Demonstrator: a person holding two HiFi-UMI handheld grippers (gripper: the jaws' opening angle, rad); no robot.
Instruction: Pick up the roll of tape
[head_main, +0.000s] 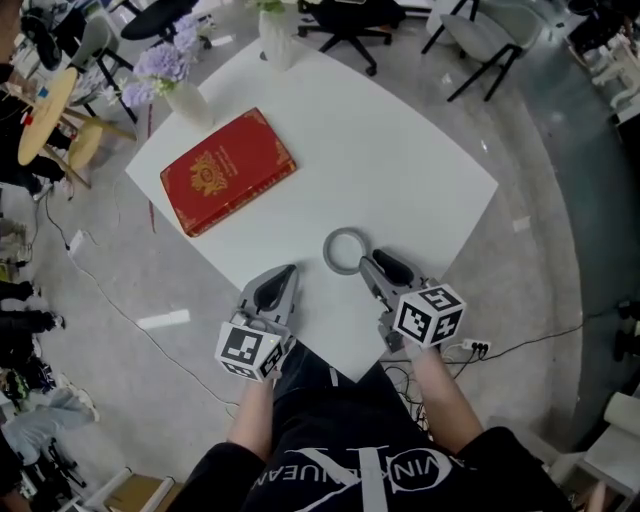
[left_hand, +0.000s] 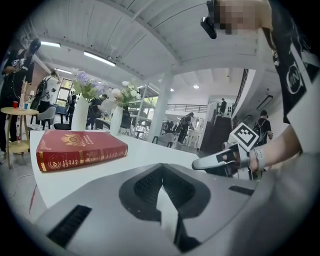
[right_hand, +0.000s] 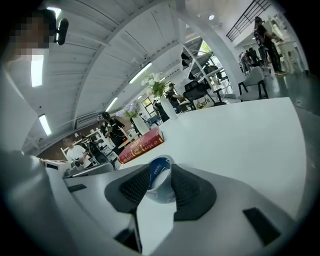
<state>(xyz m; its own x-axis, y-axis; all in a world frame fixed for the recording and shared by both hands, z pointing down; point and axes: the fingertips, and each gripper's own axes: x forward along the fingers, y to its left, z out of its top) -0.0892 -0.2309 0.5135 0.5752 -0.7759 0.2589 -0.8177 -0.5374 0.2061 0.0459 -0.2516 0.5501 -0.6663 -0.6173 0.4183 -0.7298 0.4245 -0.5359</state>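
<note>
— Where's the roll of tape (head_main: 328, 250)?

— Lying flat on the white tabletop (head_main: 400, 150), between its middle and the near corner, clear of both near edges. It's a grey ring, and the right gripper view shows a blue label inside the core.

— And the right gripper (head_main: 368, 262)?

— Low over the tabletop on the near-right side of the roll, with its tips right at the rim. Its own view shows the jaws spread and the roll framed in the gap between the pads. The roll is not lifted. I can't say whether either pad touches it.

— The left gripper (head_main: 288, 272)?

— Over the near-left edge, beside the roll but apart from it, pointing toward the middle of the tabletop. Its jaws are pressed together at the tips with nothing between them.

— Anything else on there?

— A red book (head_main: 228, 172) with gold ornament lies flat by the left corner, well apart from the roll. A white vase (head_main: 190, 100) of purple flowers (head_main: 165, 65) stands at the far-left edge, just behind the book. A second vase (head_main: 275, 40) stands at the far corner.
</note>
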